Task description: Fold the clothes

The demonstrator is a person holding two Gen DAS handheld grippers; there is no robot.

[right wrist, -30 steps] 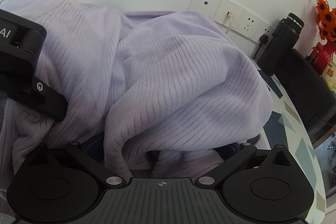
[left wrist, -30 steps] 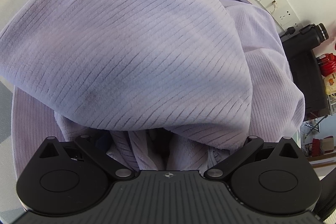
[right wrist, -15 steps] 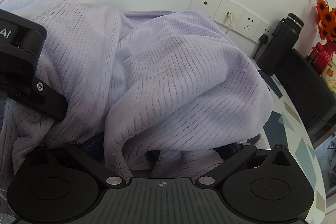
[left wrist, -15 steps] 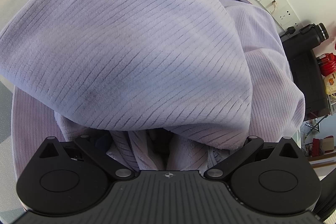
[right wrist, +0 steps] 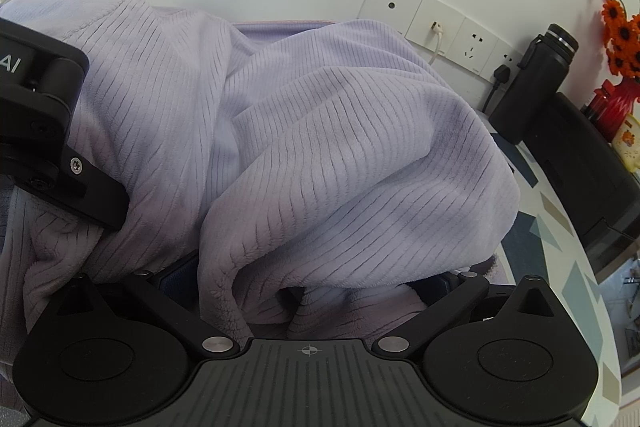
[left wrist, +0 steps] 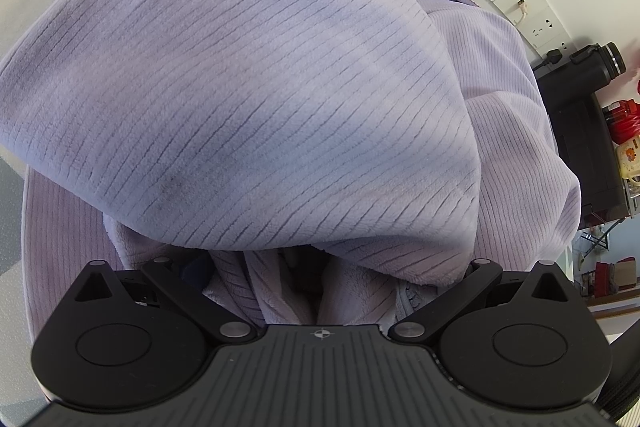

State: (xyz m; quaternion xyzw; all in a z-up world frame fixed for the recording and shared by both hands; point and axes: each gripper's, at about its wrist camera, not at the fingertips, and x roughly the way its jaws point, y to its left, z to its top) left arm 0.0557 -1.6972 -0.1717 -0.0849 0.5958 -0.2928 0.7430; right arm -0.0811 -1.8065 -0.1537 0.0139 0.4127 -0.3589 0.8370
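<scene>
Comparing with the frames a second back: nothing measurable has shifted, so the fold looks paused mid-lift. Left gripper (left wrist: 296, 267): fingertips buried under the lilac ribbed garment (left wrist: 260, 87); grip state cannot be told. Garment drapes in a heap over both tools, above the patterned table (right wrist: 576, 279). Right gripper (right wrist: 320, 291): also covered, state unclear. Far right, a black bottle (right wrist: 536, 83) stands by the wall sockets (right wrist: 444, 31).
</scene>
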